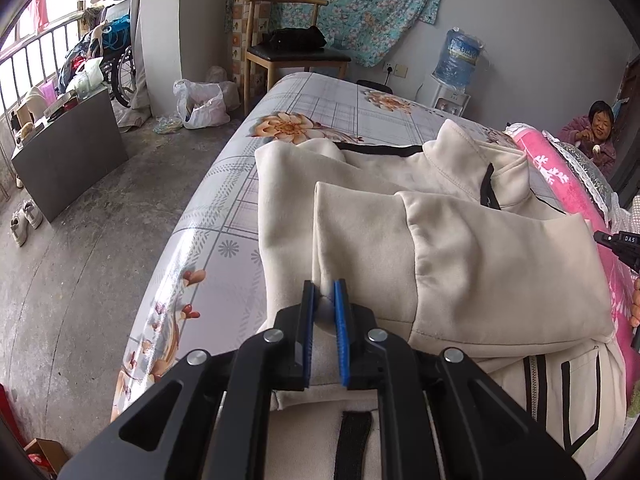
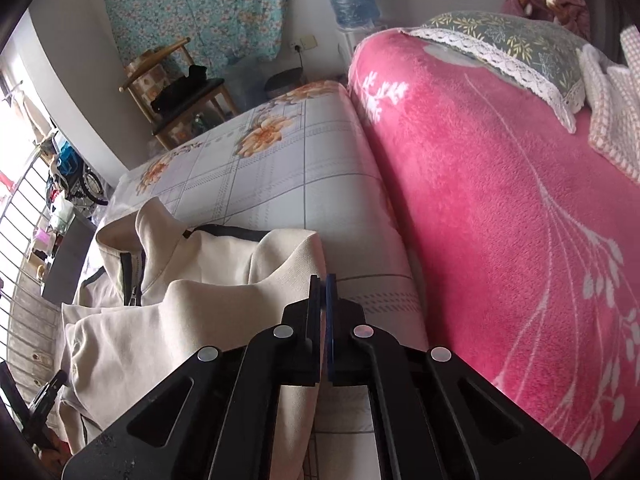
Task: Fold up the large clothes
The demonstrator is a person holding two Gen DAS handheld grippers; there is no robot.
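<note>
Nearest the left wrist camera, the left gripper (image 1: 327,286) has its black arms drawn in and its blue pads nearly together, pinching a fold of the cream-coloured zip-up fleece jacket with black trim (image 1: 440,240) at the cuff end of a sleeve. That sleeve lies doubled across the body of the garment, so the pinch looks meant to carry or hold the sleeve in place while the fold is set.

In the right wrist view, the right gripper (image 2: 322,280) is fully closed, its pads meeting at the edge of the same jacket (image 2: 192,320). Whether cloth is caught between them cannot be made out; the fabric edge runs beneath and beside the tips. Its position at the garment's far side suggests a grab on the opposite edge, so both sides can be moved together.

Beyond the grippers, the jacket rests on a grey checked bedsheet printed with orange flowers (image 1: 304,120), a flat surface that suits folding. Its collar stands up toward the far end. Alongside lies a pink fleecy blanket with white leaf print (image 2: 500,200), and past it a grey-green pillow edged in white lace (image 2: 500,40).

Farther back stand a wooden chair with a dark seat (image 1: 294,52) and a blue water-cooler bottle (image 1: 458,58); a person sits at the far corner.
</note>
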